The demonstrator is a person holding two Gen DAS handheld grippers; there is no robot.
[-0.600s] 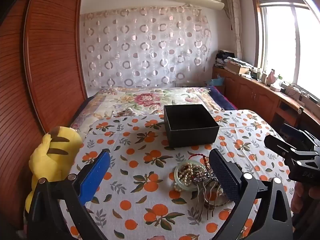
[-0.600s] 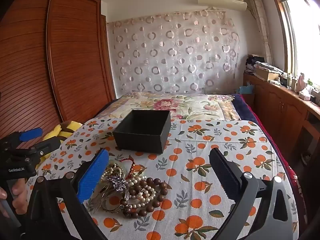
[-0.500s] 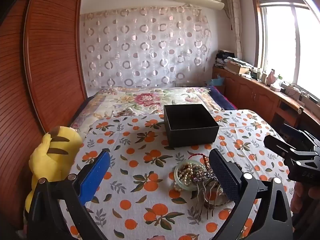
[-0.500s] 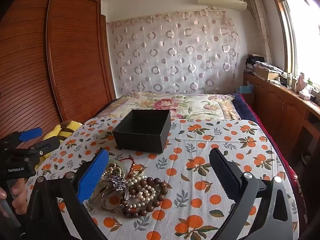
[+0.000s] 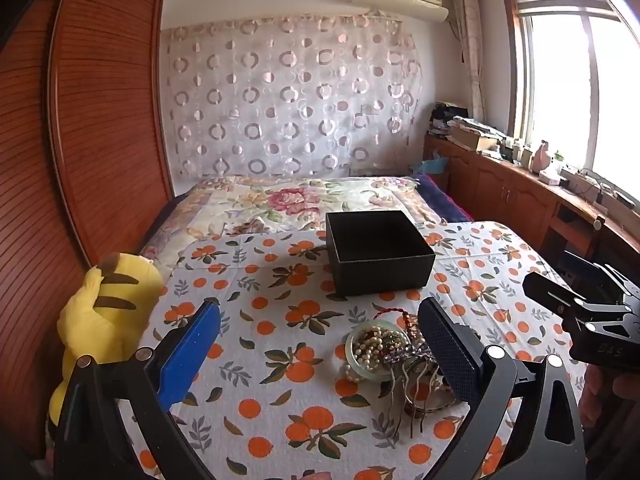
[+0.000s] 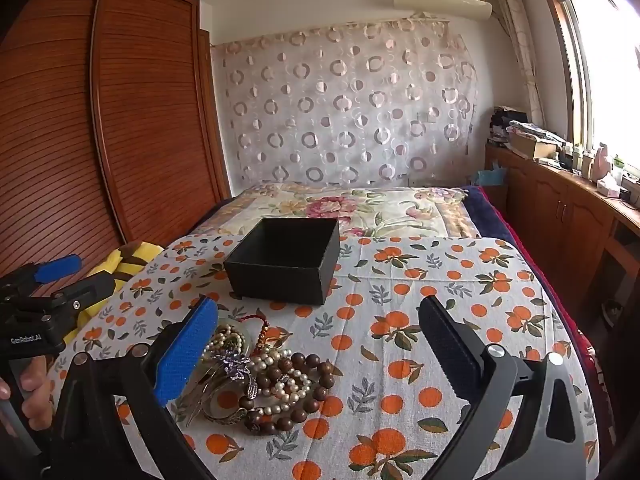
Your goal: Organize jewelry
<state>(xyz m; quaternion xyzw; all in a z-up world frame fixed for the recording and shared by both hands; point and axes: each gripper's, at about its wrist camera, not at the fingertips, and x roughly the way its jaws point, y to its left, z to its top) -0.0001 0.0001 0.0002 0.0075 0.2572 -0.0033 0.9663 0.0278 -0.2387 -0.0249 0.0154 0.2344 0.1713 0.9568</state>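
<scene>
A pile of jewelry [image 5: 394, 354] lies on the orange-print tablecloth [image 5: 280, 344]: pearl strands, a pale green bangle, a metal hair comb, a red cord. In the right wrist view the pile [image 6: 264, 376] also shows dark wooden beads and a silver hairpin. An open black box [image 5: 376, 252] stands behind it, and shows in the right wrist view [image 6: 286, 264]. My left gripper [image 5: 318, 348] is open and empty, the pile near its right finger. My right gripper [image 6: 318, 354] is open and empty, the pile near its left finger.
A yellow plush toy [image 5: 104, 320] sits at the table's left edge. A bed with a floral quilt [image 5: 292, 200] lies beyond the table. A wooden wardrobe [image 5: 100, 120] stands at left and a cabinet under the window [image 6: 560, 216] at right.
</scene>
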